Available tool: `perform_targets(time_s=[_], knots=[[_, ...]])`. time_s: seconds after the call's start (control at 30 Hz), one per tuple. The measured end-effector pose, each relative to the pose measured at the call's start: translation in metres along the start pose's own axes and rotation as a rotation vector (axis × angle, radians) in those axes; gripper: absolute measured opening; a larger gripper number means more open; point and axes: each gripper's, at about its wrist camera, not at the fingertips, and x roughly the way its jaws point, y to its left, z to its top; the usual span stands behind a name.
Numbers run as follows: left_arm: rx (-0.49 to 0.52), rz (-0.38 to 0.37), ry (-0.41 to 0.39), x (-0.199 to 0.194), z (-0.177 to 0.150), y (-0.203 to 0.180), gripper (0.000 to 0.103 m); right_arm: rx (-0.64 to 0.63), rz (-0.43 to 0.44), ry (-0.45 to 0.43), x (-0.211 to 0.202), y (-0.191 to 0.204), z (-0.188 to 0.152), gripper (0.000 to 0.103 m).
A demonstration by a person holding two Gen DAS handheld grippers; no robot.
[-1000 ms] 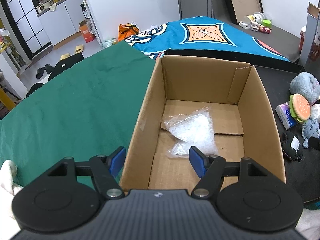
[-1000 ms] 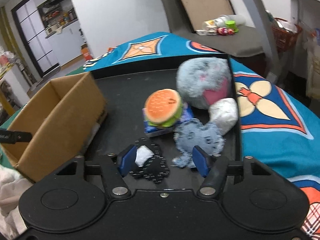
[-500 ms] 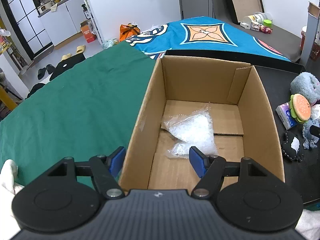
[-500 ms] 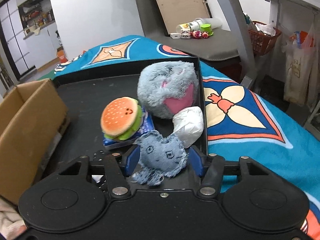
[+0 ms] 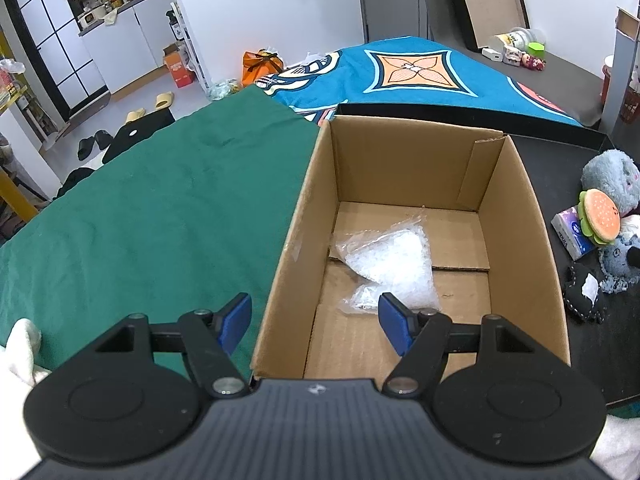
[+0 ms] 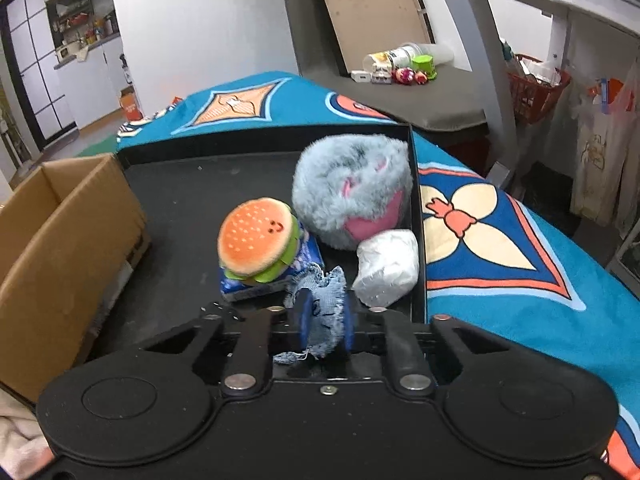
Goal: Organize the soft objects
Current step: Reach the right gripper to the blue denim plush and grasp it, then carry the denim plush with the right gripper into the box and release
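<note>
Squeezing a small frayed denim toy (image 6: 322, 312), the right gripper (image 6: 325, 330) has its two blue fingers (image 6: 302, 318) pinched in close on the soft cloth, and it holds the toy low over the black tray (image 6: 180, 184). The cardboard box (image 6: 60, 240) is the place to go by here. The tray sits just to the right of the box, touching its side. On the tray, farther from the box, a burger plush (image 6: 258, 238) rests on a blue tissue pack (image 6: 256, 284), with a big fuzzy grey plush (image 6: 352, 188) and a white crinkly bundle (image 6: 386, 266) beside them near the tray's right wall. A black pouch (image 5: 584, 292) lies on the tray near the box too. The left gripper (image 5: 314, 322) hangs over the near left corner of the box with its fingers spread wide and nothing in them; one finger is outside the box wall over the green cloth (image 5: 140, 220), the other is inside. A clear plastic bag (image 5: 390, 268) is already in the box. The denim toy likely goes in next, and the box lies to the left of the right gripper's fingers, so that hand is the one to carry it across and over the box wall.
</note>
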Motion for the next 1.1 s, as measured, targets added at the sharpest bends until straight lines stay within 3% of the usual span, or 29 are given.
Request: perform_targets(time_s=[0.63, 1.1], knots=[[-0.029, -0.015, -0.008, -0.003, -0.001, 0.017, 0.068, -0.036, 0.105, -0.144, -0.040, 0.035, 0.031, 0.009], [-0.055, -0.098, -0.041, -0.007, -0.008, 0.031, 0.066, -0.103, 0.188, -0.225, -0.058, 0.076, 0.050, 0.009]])
